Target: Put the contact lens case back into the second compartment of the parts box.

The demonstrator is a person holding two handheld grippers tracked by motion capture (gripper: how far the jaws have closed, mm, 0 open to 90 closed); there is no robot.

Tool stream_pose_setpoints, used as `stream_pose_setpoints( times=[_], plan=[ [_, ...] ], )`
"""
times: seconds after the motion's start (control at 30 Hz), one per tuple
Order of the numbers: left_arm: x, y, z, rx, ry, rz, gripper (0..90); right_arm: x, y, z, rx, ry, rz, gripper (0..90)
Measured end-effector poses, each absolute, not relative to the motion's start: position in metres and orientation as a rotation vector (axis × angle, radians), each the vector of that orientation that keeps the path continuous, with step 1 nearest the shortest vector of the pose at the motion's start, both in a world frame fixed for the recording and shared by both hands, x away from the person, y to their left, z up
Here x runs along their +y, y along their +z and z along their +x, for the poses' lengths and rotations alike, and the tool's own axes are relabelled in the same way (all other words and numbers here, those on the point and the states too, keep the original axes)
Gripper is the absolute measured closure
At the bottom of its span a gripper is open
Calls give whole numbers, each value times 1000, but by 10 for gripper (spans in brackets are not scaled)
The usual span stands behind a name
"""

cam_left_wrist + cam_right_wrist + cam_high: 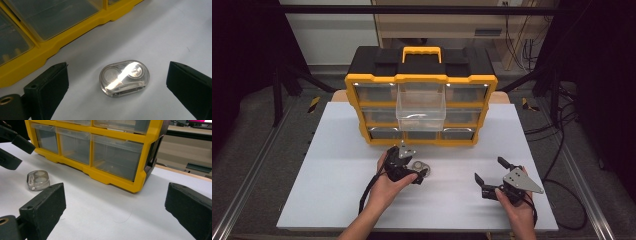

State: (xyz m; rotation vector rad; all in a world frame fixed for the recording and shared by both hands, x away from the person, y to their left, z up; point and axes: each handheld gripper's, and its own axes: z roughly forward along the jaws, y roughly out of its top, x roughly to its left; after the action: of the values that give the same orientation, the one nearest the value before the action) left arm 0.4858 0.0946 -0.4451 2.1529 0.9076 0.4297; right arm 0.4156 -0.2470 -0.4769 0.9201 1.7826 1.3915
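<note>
The left gripper (414,167) sits low over the white table (337,165), its two black jaws spread wide, and between them, touching neither, lies a small clear oval case (124,77) flat on the tabletop; bare white surface shows on both sides of it. In the high view the same case (421,166) lies at the gripper's tip, just in front of the organizer's lower edge. The case holds two round recesses and throws a strong glare, so any marking on it cannot be read. The right gripper (492,175) is held well apart to the right, jaws also wide open with nothing between them, over open table. From its own view the case (38,180) shows far off at left, beside the other gripper's black jaws. Behind both stands a yellow and black drawer organizer (421,95) with clear drawers and a yellow handle; its top middle drawer (421,106) is pulled out toward the person. No brand or label on it is legible. The table has free room to the left, right and near edge; the organizer's yellow base (50,47) runs close behind the case.
</note>
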Motion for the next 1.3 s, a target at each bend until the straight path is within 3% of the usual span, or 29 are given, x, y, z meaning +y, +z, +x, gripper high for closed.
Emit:
stream_pose_setpoints(
  times=[0.37, 0.73, 0.83, 1.17, 1.3],
  plan=[
    [82, -463, 496, 978, 367, 2182, 55, -247, -477, 416, 1791, 1386, 916, 37],
    [72, -472, 499, 930, 370, 2263, 72, -246, -477, 417, 1797, 1382, 913, 37],
    [68, -475, 497, 997, 350, 2230, 83, -246, -478, 417, 1801, 1380, 911, 37],
    [65, -477, 496, 1028, 395, 2242, 180, -248, -477, 417, 1806, 1378, 903, 37],
    [64, -475, 495, 1016, 392, 2243, 264, -249, -477, 418, 1803, 1379, 905, 36]
  ],
)
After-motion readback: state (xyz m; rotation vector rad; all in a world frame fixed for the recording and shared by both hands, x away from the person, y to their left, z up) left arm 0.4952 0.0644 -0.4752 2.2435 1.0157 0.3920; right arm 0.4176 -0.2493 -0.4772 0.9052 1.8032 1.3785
